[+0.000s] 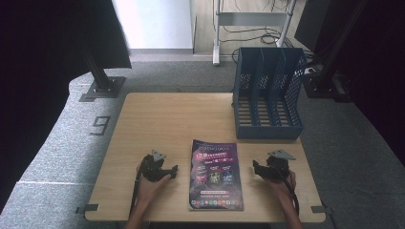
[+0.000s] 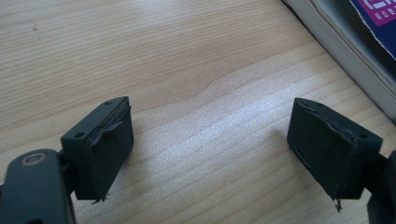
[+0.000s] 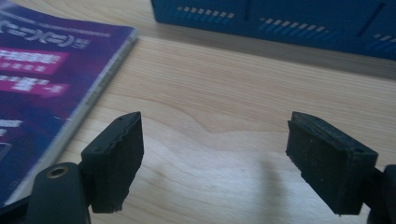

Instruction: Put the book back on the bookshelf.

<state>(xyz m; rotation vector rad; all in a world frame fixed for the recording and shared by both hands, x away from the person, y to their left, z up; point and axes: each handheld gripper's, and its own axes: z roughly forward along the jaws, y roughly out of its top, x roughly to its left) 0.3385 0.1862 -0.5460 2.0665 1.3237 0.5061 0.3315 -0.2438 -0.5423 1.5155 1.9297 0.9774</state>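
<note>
High view showed my left tongs point(image 1: 168, 171) and right tongs point(image 1: 258, 168) both spread apart and empty, flanking the magazine point(image 1: 216, 174) lying flat near-centre on the bench point(image 1: 157, 119). I judged the grasp was next: closing on an edge.

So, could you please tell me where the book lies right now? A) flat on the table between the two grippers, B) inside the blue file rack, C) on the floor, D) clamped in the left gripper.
A: the book lies flat on the table, with the left gripper and right gripper open on either side.
</note>
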